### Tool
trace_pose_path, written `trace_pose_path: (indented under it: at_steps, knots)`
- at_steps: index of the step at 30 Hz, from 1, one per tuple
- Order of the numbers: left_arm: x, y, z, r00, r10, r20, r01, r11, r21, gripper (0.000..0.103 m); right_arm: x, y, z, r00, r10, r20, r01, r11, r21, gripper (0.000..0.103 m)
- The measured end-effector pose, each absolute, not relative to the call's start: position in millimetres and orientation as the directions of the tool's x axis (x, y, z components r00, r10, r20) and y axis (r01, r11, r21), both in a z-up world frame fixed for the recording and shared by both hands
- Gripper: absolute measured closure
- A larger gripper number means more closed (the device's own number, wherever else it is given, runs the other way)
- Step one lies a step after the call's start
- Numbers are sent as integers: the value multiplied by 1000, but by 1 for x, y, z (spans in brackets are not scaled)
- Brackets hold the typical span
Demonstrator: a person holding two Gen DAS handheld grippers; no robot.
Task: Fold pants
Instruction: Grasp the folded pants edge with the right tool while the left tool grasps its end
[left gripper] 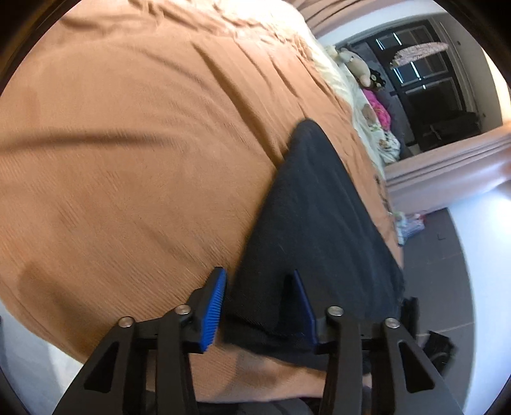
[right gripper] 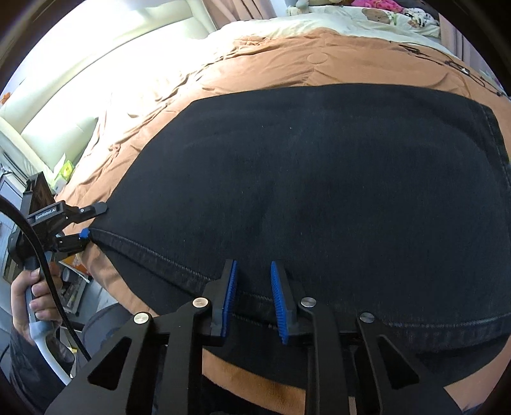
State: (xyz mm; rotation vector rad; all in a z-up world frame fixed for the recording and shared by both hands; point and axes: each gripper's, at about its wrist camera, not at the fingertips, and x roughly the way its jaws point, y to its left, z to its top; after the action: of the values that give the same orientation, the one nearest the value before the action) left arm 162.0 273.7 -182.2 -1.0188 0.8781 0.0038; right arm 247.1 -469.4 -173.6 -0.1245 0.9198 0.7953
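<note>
Where black pants (right gripper: 319, 198) lie flat on orange bedspread (left gripper: 127, 143), stitched hem between both grippers' parted fingers (right gripper: 229, 297).

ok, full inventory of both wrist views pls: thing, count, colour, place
pants: 1, black, flat on the bed, stitched hem nearest the grippers
bedspread: 1, orange-brown, covers the bed under the pants
sheet: 1, cream with cartoon prints, far end of the bed
soft toys: a few, beige, dark and pink, at the far end of the bed
headboard: 1, cream, padded, left in the right wrist view
window: 1, dark panes, across the room
left gripper: 1, black with blue pads, jaws astride the pants' corner
right gripper: 1, black with blue pads, jaws astride the hem
hand: 1, on the left gripper's handle
</note>
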Motion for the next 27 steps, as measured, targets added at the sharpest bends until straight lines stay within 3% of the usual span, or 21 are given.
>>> trace_pose_path:
  at_steps: [8,12,15,17,27]
  knots:
    - [139,271,-189,713,-424,-558,-384,430,-817,60,244,-474,-174,344,565,-750,-659,714,236,84]
    - [142,270,-186,723,-397,-566,-389,443,-808,60,244,-473,-173,346,561,-752,-658,716,231,84]
    - [144,268,-183,718,-392,-575,-398,447,-801,78,242,-472,-173,344,555,-757,-659,717,227,84]
    - [141,264,-178,719,-380,-582,-397,464,-792,85,243,-473,-171,328,559,-762,-649,719,248,84]
    - [134,255,-155,742,-318,-590,-392,508,-767,87,267,-450,-154,328,533,-780,-646,729,226,87]
